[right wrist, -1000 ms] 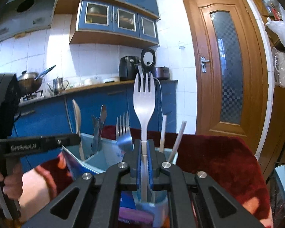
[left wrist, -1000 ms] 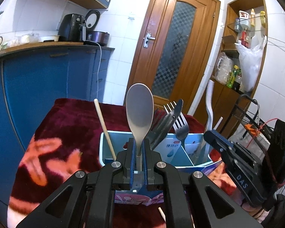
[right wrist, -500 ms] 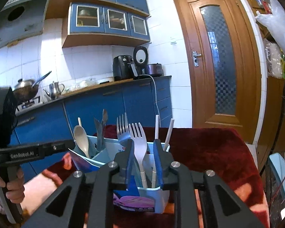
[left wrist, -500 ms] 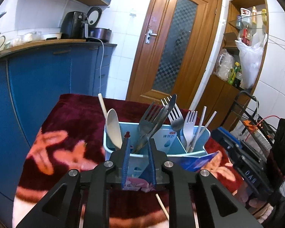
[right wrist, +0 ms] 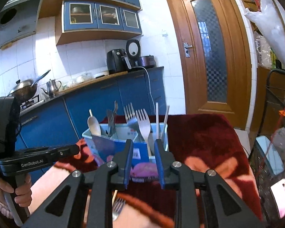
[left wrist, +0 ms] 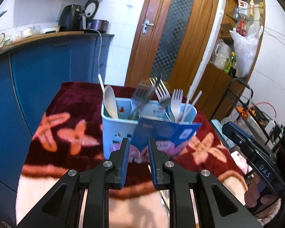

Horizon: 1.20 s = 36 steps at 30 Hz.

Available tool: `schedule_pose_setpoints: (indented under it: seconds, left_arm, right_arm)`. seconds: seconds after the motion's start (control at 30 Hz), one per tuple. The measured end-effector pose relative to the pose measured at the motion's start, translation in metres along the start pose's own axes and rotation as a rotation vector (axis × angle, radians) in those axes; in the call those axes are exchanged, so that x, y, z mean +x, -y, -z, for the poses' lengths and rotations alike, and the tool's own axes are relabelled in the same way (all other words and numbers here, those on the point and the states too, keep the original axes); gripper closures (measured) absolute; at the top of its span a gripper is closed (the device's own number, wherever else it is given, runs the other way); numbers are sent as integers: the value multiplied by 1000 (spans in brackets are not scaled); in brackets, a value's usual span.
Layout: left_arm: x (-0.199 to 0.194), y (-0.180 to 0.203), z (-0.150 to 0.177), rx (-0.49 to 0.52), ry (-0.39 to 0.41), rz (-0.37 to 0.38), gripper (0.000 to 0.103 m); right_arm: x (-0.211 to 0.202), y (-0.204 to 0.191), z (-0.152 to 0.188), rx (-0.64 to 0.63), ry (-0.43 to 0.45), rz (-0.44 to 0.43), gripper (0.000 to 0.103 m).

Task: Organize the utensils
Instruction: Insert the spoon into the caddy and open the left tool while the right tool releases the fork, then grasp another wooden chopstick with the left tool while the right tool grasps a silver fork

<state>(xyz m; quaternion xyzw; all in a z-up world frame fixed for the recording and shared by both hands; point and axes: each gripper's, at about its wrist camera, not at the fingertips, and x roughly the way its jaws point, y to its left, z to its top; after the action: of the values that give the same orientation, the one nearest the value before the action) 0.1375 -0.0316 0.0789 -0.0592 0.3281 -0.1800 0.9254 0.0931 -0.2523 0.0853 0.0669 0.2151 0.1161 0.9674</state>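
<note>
Now both the left gripper (left wrist: 137, 149) and right gripper (right wrist: 143, 149) are hanging with fingers apart, having just been opening, empty, before the pale blue plastic utensil caddy (left wrist: 119, 129).

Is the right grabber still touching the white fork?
Apart. In the right wrist view, the right gripper has just opened and holds nothing; the white fork stands beyond its fingertips in the blue holder.

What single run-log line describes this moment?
left gripper: open, empty | right gripper: open, empty | spoon, white fork: in caddy | stray fork: on cloth
</note>
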Motion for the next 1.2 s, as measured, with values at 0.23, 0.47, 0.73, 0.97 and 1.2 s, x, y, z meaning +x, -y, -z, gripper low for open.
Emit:
schedule_pose_setpoints:
  seconds: [0.23,0.47,0.73,0.97,1.2]
  left_arm:
    - [14,15,16,11,-90,14,83]
    - [45,29,28,21,-204,7,83]
    - [85,37,33,33,-323,-42,83]
    - [113,37,35,5,-415,-85,83]
    - [121,41,35,0,-450,-83,92]
  right_arm:
    - [-15,-2,19,16,-64,40,77]
    - [-23,11,42,46,-124,74,77]
    - [-25,30,60,108,-163,57,73]
    - [-22,43,69,143,-182,42,69]
    - [-20,50,74,170,-191,26,69]
